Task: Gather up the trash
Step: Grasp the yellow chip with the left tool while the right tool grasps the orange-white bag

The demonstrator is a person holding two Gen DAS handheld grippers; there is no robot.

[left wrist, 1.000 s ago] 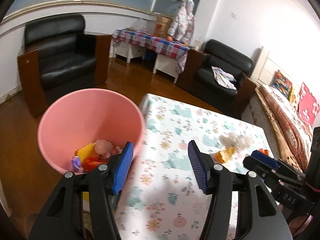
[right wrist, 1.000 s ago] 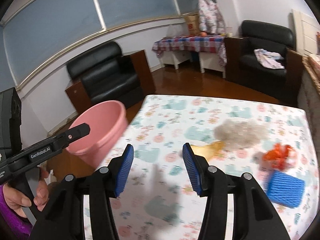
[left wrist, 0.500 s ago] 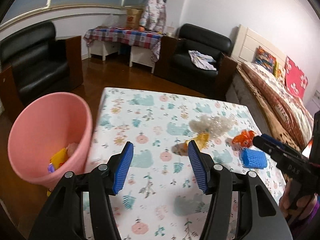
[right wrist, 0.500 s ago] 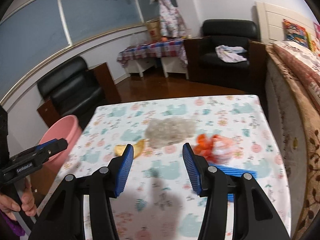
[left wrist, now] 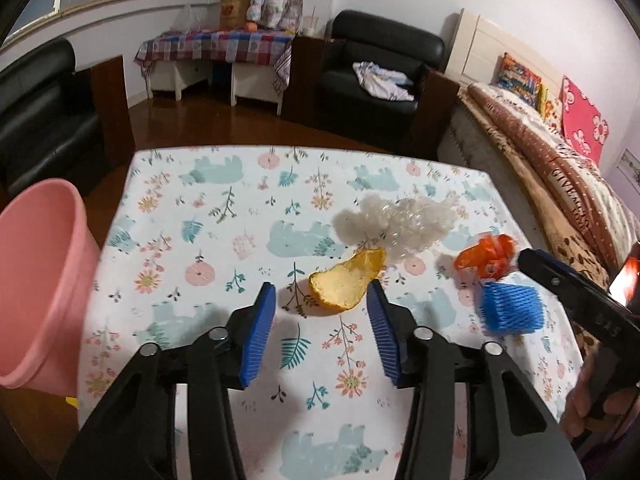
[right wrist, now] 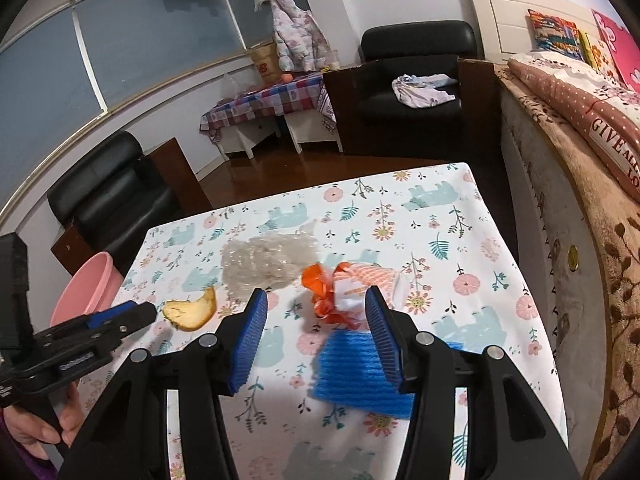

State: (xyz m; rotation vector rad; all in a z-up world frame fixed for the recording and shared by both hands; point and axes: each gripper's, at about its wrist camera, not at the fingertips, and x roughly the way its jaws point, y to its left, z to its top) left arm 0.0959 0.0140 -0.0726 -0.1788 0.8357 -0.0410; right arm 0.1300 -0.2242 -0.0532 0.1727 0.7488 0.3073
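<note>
My left gripper is open, its jaws either side of and just short of an orange peel on the floral tablecloth. My right gripper is open above a blue foam net, with an orange and white wrapper just ahead between the jaws. A clear crumpled plastic wad lies beyond the peel; it shows in the right wrist view too. The pink bin stands at the table's left edge.
A bed with a brown blanket runs along the table's right side. Black armchairs and a checked side table stand beyond the far edge, across a wooden floor.
Both grippers swung right, away from the pink bin, and came down toward the trash: the left one to the orange peel, the right one over the blue net and orange wrapper.
</note>
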